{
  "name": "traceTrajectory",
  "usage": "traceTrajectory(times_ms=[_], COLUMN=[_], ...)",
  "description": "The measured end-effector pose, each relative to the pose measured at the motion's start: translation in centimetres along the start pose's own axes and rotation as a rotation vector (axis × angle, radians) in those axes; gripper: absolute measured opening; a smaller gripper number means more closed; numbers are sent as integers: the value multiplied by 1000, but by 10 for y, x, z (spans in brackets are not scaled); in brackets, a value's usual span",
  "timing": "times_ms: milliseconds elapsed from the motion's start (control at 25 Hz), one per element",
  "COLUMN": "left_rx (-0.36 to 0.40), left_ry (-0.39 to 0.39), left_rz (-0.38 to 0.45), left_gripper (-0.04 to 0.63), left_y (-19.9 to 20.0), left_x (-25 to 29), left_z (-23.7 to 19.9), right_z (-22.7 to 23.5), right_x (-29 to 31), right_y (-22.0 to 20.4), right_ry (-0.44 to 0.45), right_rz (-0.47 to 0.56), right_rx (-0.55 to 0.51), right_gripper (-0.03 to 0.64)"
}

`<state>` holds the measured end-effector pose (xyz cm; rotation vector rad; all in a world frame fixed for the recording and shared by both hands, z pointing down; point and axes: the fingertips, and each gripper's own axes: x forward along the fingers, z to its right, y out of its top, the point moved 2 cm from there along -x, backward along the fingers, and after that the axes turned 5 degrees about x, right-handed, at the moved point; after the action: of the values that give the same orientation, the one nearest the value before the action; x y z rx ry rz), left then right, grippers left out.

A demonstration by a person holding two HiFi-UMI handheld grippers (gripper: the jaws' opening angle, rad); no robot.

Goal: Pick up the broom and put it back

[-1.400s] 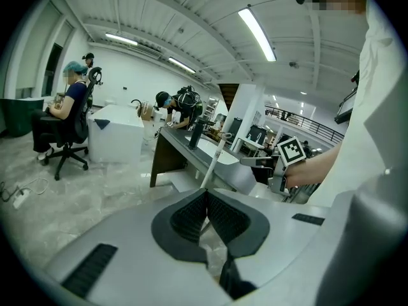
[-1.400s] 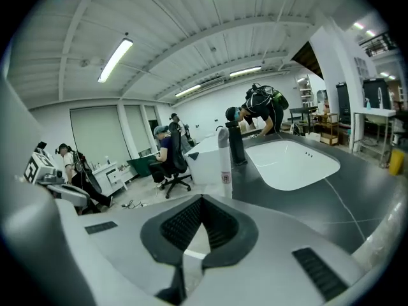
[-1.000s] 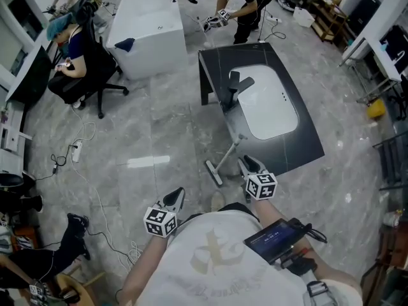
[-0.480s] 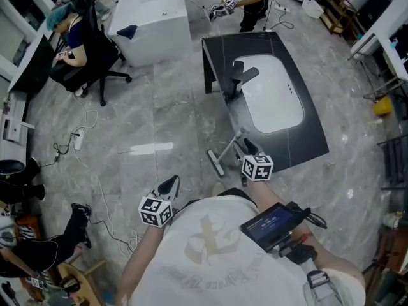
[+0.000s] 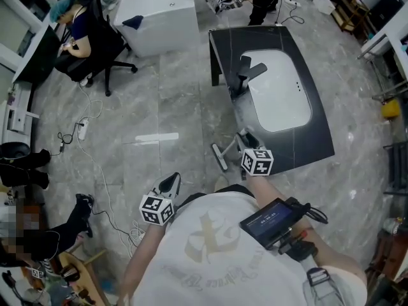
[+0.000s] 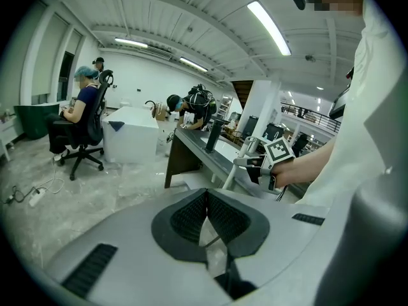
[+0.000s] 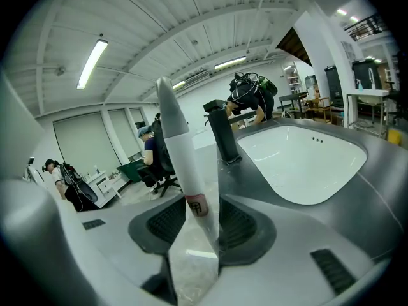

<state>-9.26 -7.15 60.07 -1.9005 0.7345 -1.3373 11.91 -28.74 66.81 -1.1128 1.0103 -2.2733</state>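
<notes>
The broom leans against the front left corner of the black sink counter [image 5: 322, 139], its head [image 5: 218, 157] on the floor and its white handle [image 5: 232, 143] slanting up to the right. My right gripper [image 5: 246, 138] is at the handle's upper part. In the right gripper view the white handle [image 7: 178, 145] stands between the pads [image 7: 237, 225] of my right gripper [image 7: 201, 217]; the jaws have just been closing and both pads touch it. My left gripper [image 5: 171, 183] hangs over bare floor left of the broom, and in its own view my left gripper [image 6: 205, 204] is shut on nothing.
The counter holds a white basin [image 5: 280, 97] and a black faucet [image 5: 245, 75]. A white bathtub [image 5: 162, 11] stands behind. A person sits on an office chair [image 5: 83, 30] at the far left. A cable with a power strip [image 5: 81, 129] lies on the floor.
My right gripper has moved forward to the broom handle, which now sits between its jaws. The left gripper has stayed where it was.
</notes>
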Motion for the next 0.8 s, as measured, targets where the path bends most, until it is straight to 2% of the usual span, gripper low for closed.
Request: traceTrajectory(times_ms=[160, 800], left_rx=[-6, -38], left_ry=[15, 42], left_rz=[3, 27], left_gripper=[12, 12], left_y=[1, -6], left_x=[0, -8], left_z=[2, -3], right_z=[-3, -17], right_x=[1, 0], right_y=[1, 2], right_ry=[13, 34], right_rz=[1, -40], right_rx=[-14, -109], right_gripper=[137, 118])
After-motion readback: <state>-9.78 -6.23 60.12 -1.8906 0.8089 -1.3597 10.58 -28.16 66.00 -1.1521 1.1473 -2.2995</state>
